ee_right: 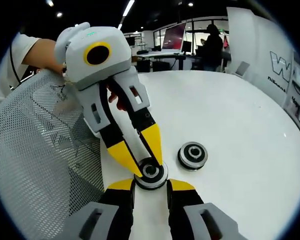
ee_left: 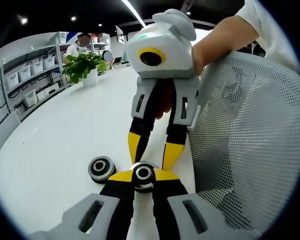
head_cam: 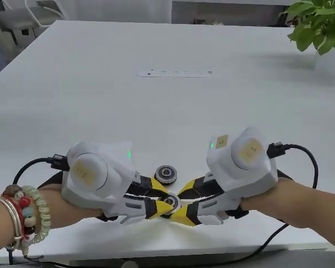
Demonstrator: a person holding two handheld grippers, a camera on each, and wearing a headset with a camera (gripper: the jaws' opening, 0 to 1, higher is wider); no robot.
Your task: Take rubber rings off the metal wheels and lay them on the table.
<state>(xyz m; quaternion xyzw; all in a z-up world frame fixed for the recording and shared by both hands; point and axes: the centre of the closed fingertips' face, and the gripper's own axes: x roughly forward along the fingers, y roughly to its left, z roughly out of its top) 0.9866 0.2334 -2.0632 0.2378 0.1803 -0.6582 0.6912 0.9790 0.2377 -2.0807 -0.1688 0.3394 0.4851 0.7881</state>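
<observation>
The left gripper point(ee_left: 143, 176) and the right gripper point(ee_right: 151, 184) both pinch one metal wheel point(head_cam: 170, 200) near the front edge of the white table point(head_cam: 156, 111). A second wheel point(head_cam: 166, 173) lies flat just beside it.

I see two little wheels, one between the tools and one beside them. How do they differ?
The held wheel is clamped by the jaws of both the left gripper and the right gripper; nothing touches the free wheel. The held wheel sits near the person's edge of the table; the free wheel lies flat further in. Both look alike: shiny hub, dark outer ring.
</observation>
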